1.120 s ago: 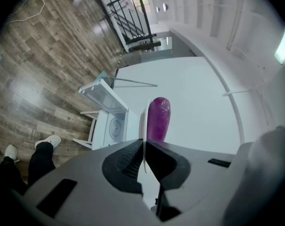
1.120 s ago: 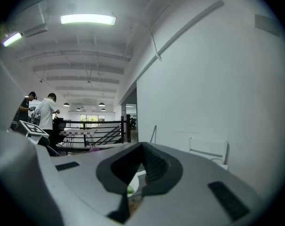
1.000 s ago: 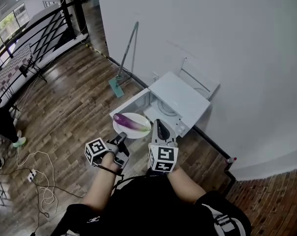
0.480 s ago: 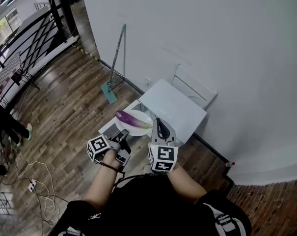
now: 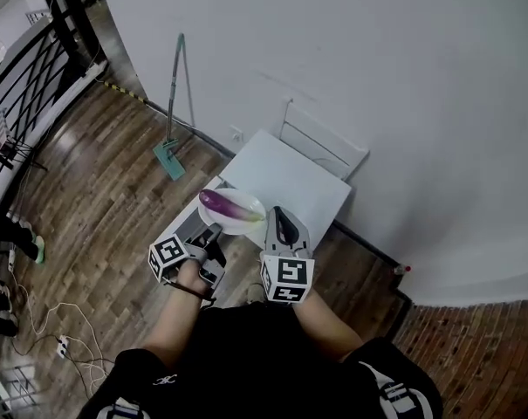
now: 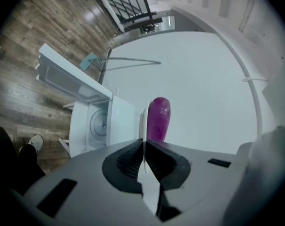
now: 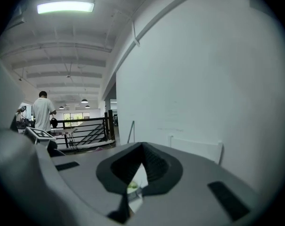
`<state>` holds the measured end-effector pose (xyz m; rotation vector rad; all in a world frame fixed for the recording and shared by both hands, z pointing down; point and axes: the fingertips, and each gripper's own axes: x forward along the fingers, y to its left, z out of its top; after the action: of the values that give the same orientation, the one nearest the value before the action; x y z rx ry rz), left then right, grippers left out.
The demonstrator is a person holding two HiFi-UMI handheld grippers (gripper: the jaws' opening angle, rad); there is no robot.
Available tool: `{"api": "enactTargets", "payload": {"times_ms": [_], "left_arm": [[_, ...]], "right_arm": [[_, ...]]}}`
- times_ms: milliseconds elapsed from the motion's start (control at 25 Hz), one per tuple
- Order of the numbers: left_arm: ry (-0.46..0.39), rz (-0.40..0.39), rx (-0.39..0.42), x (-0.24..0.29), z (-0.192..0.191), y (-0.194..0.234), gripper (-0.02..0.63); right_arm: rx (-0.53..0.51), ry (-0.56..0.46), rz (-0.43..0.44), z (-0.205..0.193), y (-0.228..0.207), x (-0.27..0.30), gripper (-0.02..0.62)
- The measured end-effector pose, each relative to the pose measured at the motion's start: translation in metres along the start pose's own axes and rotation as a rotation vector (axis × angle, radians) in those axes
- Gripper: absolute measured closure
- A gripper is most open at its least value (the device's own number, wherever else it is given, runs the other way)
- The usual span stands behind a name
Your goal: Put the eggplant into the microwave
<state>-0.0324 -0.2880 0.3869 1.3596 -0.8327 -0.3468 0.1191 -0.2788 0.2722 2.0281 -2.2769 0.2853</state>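
Left hand-held gripper pinches a round white plate by its rim, glossy purple eggplant on it. Right hand-held gripper is clenched tight. Only the left gripper view shows inside the microwave.

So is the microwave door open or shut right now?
Open. In the left gripper view the door stands swung out from the microwave, and the round turntable inside shows.

Open workshop-like hall: plank floor, black railing, ceiling strip light.
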Motion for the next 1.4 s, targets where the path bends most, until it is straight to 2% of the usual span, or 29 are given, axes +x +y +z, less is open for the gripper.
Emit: {"api": "enactTargets", "payload": {"times_ms": [280,600,880,1160,1280,1400], "left_arm": [[0.055,0.028,0.023,0.01,0.005,0.016,0.591],[0.215,0.004,0.082,0.006,0.0,0.039,0.591],[0.34,0.011,0.111,0.005,-0.014,0.09,0.591],[0.37,0.092,0.111,0.023,-0.028,0.151,0.591],[0.365,0.072,0.108,0.043,-0.032,0.165,0.591],[0.362,0.034,0.105,0.07,-0.031,0.185,0.591]], "right_arm": [[0.025,0.041,-0.091,-0.02,-0.006,-0.003,0.586],[0.051,0.03,-0.231,-0.05,0.022,-0.032,0.588],[0.053,0.026,-0.346,-0.086,0.037,-0.065,0.586],[0.093,0.113,-0.357,-0.133,0.035,-0.077,0.588],[0.118,0.116,-0.347,-0.155,0.025,-0.07,0.586],[0.089,0.109,-0.32,-0.185,0.019,-0.052,0.587]]}}
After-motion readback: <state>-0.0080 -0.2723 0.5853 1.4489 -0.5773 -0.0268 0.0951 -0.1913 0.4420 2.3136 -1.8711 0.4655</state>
